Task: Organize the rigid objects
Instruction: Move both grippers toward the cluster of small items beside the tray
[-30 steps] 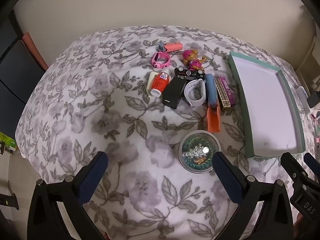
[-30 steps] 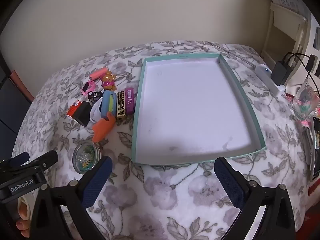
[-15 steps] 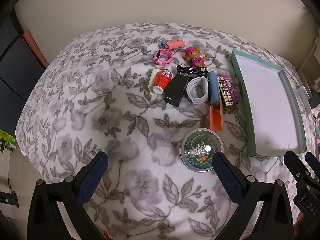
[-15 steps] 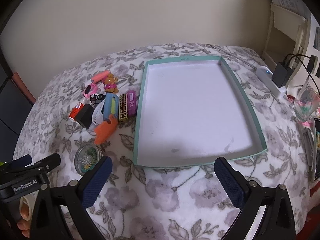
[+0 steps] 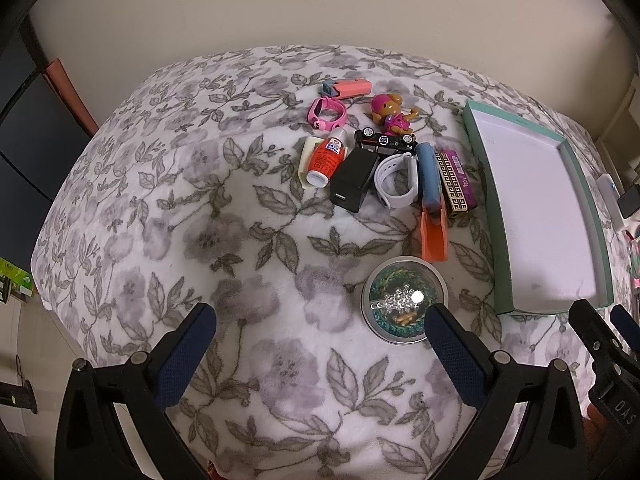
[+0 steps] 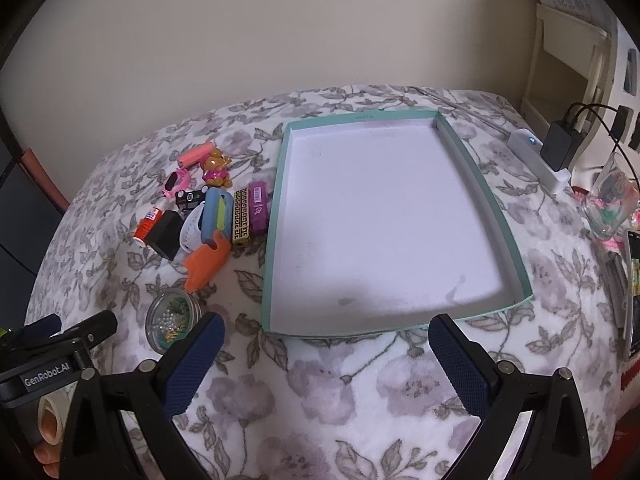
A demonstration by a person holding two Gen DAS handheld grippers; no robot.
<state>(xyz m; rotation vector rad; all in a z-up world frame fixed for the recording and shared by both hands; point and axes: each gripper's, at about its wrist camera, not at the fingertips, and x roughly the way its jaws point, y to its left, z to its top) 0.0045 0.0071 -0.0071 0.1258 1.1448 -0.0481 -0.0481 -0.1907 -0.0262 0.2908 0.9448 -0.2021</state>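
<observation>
A cluster of small rigid objects lies on the floral blanket: a pink watch (image 5: 327,113), a toy dog (image 5: 390,113), a toy car (image 5: 384,141), a red glue bottle (image 5: 326,159), a black charger (image 5: 354,185), a white band (image 5: 396,186), a blue-and-orange case (image 5: 431,204) and a patterned harmonica (image 5: 452,182). A round tin of beads (image 5: 404,300) sits nearest, just ahead of my left gripper (image 5: 320,338), which is open and holds nothing. The teal tray (image 6: 482,184) with a white floor is bare; my right gripper (image 6: 326,344) is open at its near edge.
A white power strip (image 6: 538,162) with a black plug, a glass (image 6: 608,204) and papers crowd the right side. The blanket-covered surface drops off at the left (image 5: 60,240). A beige wall stands behind. A person's fingers (image 6: 48,424) hold the left tool.
Both grippers have pulled back slightly and risen; the objects and tray appear a little farther away. Nothing on the blanket has moved.
</observation>
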